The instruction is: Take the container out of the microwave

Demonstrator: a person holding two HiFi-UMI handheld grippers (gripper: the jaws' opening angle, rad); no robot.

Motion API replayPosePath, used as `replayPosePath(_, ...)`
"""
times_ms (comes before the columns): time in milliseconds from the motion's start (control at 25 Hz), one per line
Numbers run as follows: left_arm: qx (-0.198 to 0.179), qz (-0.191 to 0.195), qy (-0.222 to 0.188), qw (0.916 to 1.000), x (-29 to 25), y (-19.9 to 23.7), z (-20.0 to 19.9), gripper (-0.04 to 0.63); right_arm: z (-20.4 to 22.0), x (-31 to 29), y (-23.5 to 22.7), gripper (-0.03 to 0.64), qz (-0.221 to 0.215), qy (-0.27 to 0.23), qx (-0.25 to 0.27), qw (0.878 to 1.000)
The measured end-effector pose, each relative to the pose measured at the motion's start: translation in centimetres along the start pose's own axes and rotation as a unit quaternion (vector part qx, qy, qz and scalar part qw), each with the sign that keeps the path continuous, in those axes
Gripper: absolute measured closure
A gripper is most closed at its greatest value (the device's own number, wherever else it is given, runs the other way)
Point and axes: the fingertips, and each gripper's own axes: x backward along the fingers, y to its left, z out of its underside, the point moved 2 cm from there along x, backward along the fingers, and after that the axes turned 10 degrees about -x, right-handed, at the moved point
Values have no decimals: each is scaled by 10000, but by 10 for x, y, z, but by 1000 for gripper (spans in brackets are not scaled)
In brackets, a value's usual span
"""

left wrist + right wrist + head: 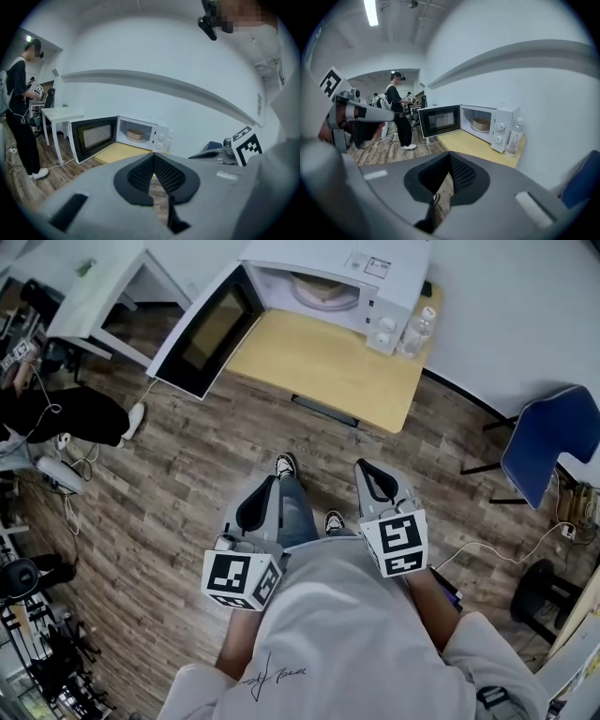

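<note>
A: Grippers?
B: We see left gripper (256, 507) and right gripper (378, 484) both closed, empty.
A: Container?
B: Container (323, 292) sits inside open microwave (411, 273); top label (378, 266) too small to read.

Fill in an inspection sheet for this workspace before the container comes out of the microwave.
Surface: wooden table carrying the microwave.
Job's things: microwave with its door open; container inside.
Clutter: plastic bottle beside the microwave.
Grippers: left tongs and right tongs both shut, nothing held, well short of the table.
Cables: white cable on the floor near the blue chair.
Surroundings: wood floor, white desk, another person at the left.
</note>
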Motion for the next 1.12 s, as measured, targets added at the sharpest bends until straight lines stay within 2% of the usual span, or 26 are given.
replayPosePath(160, -122, 116, -135, 9998, -20, 31, -21, 598, -24, -22, 4, 606, 140, -45, 135, 9998)
replayPosePath(440, -233, 498, -211, 9983, -61, 86, -54, 598, -73, -75, 18, 604, 252, -169, 20, 9995)
replayPosePath(680, -256, 596, -539, 9964, -83, 144, -88, 598, -117, -116, 41, 604, 372, -414, 315, 9980)
replayPosePath(880, -328, 929, -543, 9936, -109, 179, -101, 598, -140, -146, 46, 604, 682, -524, 207, 9961)
replayPosePath(1040, -400, 1263, -516, 9898, -120, 195, -104, 598, -159, -159, 50, 604, 935, -904, 210, 9913)
replayPosePath(1120, -429, 1414, -516, 9877, -121, 202, -103, 598, -164, -165, 53, 604, 1037, -937, 184, 9900)
